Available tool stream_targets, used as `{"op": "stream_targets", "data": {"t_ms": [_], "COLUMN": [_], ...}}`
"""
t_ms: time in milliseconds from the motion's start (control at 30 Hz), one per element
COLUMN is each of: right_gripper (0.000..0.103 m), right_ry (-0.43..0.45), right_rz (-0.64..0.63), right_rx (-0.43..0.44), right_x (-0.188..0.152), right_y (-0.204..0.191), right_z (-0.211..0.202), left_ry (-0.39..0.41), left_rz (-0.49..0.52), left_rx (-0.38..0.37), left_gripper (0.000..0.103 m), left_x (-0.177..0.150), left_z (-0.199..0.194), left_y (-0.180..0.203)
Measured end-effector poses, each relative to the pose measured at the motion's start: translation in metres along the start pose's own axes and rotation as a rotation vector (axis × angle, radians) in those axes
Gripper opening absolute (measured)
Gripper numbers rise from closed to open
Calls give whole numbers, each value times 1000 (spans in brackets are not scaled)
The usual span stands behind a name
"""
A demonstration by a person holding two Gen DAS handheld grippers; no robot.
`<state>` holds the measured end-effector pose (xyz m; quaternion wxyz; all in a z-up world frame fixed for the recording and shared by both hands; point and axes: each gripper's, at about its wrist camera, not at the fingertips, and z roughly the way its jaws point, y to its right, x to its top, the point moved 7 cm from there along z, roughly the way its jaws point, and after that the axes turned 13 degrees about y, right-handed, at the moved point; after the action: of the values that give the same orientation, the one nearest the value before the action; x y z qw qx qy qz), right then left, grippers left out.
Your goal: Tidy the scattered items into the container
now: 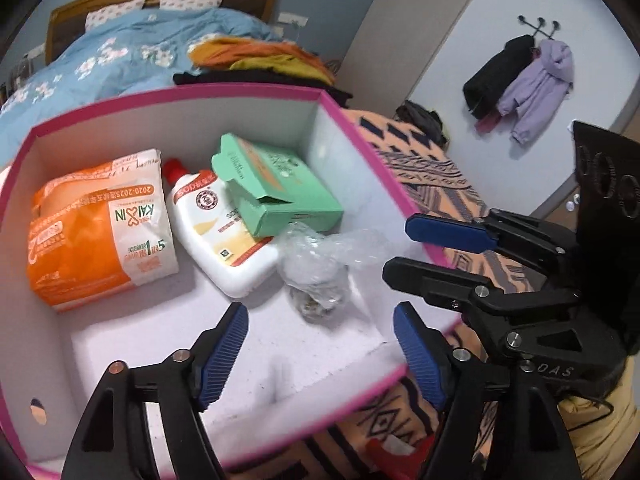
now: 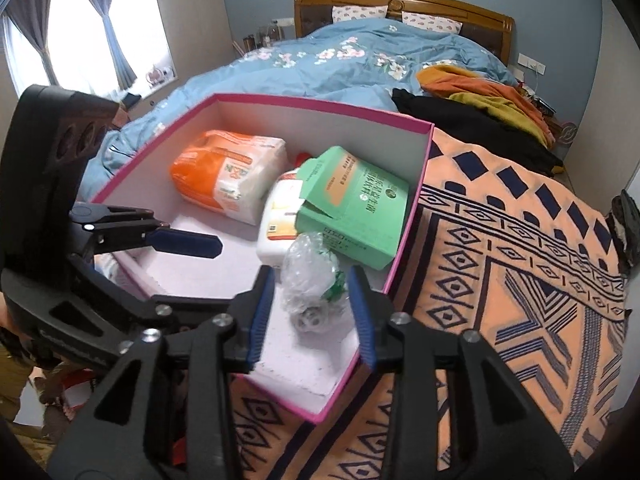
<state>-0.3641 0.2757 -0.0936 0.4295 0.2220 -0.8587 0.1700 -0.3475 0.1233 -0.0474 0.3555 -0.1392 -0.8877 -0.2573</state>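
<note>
Four items sit in the pink box: orange pack, lotion bottle, green carton, crumpled plastic bag.
My right claw gapes empty over the bag; left claw open too, hovering near.

My left gripper is matte black plastic, with two fingers built from open, triangular-cutout links joined by round silver pins and one copper-toned pin at about eight o'clock in its own camera. Each finger ends in a ribbed blue pad. My right gripper is the same build: black skeletal links, silver rivets and ridged blue pads. Seen from the left camera at three o'clock, its body carries pale embossed letters reading "DAS" and a flat black plate with three round holes. At nine o'clock in the right camera, the left unit shows a similar holed plate and one small white dot.
</note>
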Motion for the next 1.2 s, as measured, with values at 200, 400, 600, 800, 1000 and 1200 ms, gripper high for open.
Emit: {"op": "stream_targets", "data": {"t_ms": [200,400,600,800,1000,1200], "right_gripper": [46,49,49,49,49,50], "right_ry": [66,81,62,50,33,1], "right_rz": [63,100,146,196,204,192], "right_rx": [116,220,269,289,312,310], "right_x": [-7,-33,-70,-95,-109,-123], "right_y": [-11,-25,-32,-33,-37,-39], "right_z": [-36,-64,-76,-81,-80,-77], "left_ry": [49,119,197,221,162,89], "left_rz": [-10,-19,-48,-5,-20,-38], "left_rx": [-27,-36,-79,-97,-88,-105], "left_gripper": [81,81,82,83,83,83], "left_x": [-7,-13,-18,-41,-75,-103], "left_z": [-33,-66,-101,-120,-115,-105], "left_y": [6,3,1,7,-4,-9]}}
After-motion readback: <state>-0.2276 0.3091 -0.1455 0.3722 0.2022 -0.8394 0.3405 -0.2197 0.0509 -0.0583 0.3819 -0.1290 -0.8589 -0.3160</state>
